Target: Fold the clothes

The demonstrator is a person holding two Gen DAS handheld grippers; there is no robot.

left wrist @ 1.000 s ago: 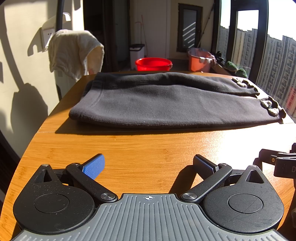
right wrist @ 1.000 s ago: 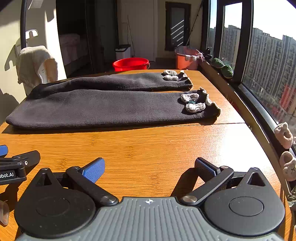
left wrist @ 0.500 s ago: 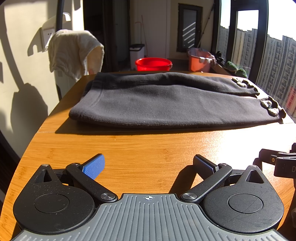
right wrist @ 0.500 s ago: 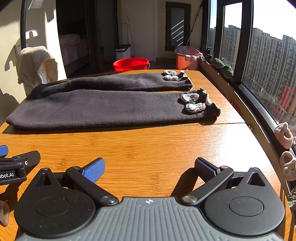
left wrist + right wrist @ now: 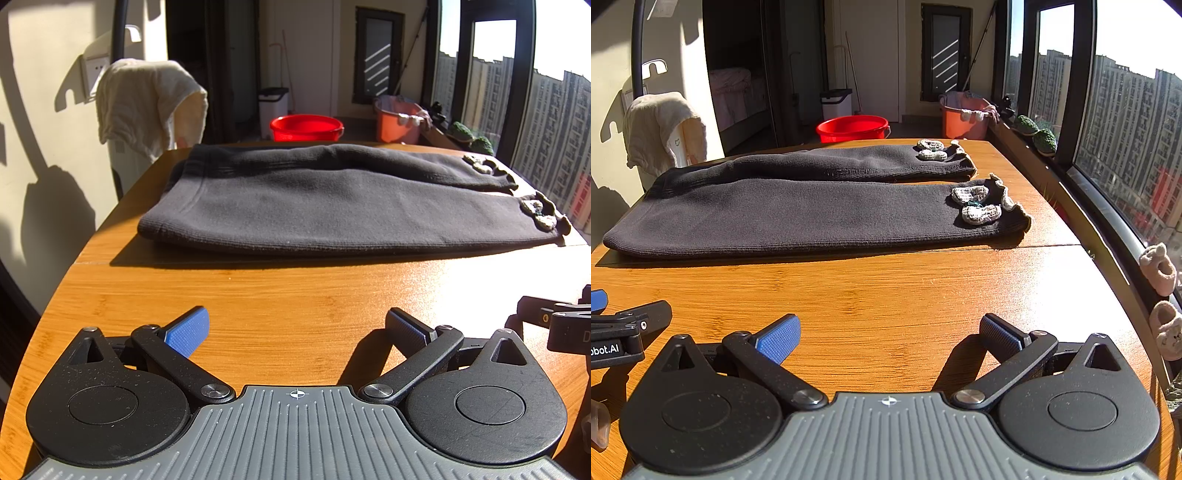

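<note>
Dark grey knit trousers (image 5: 332, 206) (image 5: 798, 218) lie flat across the far half of the wooden table (image 5: 295, 291) (image 5: 886, 291), waistband at the left, both legs stretching right. Small crocheted decorations (image 5: 975, 205) sit at the cuffs. My left gripper (image 5: 295, 332) stands open low over the near table edge, well short of the trousers, with nothing between its fingers. My right gripper (image 5: 888, 336) is open too, beside it on the right, equally far from the cloth. Part of the left gripper (image 5: 624, 332) shows at the left edge of the right wrist view.
A cream towel (image 5: 147, 103) hangs over something off the table's far left corner. A red basin (image 5: 306, 128) and an orange bucket (image 5: 399, 120) stand on the floor beyond. Windows and a sill with slippers (image 5: 1161, 295) run along the right side.
</note>
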